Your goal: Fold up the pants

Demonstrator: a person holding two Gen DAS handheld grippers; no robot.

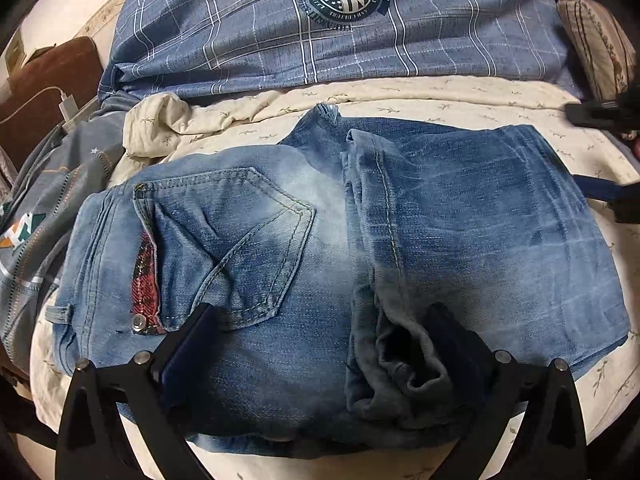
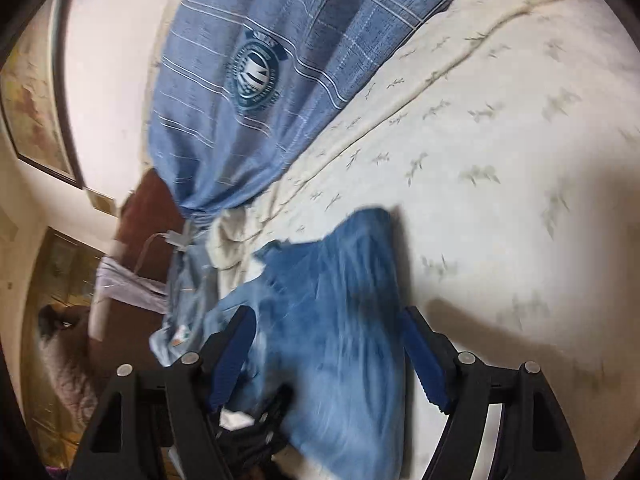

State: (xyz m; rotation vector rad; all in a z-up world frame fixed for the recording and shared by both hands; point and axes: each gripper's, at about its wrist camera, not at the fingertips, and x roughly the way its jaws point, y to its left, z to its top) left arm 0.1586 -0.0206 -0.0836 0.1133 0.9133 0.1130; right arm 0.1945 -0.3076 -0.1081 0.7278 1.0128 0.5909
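Observation:
Blue faded jeans (image 1: 320, 240) lie folded in a compact bundle on the cream sheet (image 1: 460, 100), back pocket and red plaid lining facing up on the left. My left gripper (image 1: 324, 316) is open, its blue-padded fingers spread wide over the near part of the bundle. In the right wrist view the jeans (image 2: 340, 320) appear blurred; my right gripper (image 2: 328, 316) is open with its fingers on either side of the denim's end. Its fingers (image 1: 600, 196) also show at the right edge of the left wrist view.
A blue plaid quilt (image 1: 340, 28) with a round emblem lies behind the jeans. A grey-blue garment (image 1: 48, 208) is heaped at left, with a brown cushion (image 1: 52, 80) and white charger (image 1: 70, 106). A striped pillow (image 1: 596, 40) sits at the far right.

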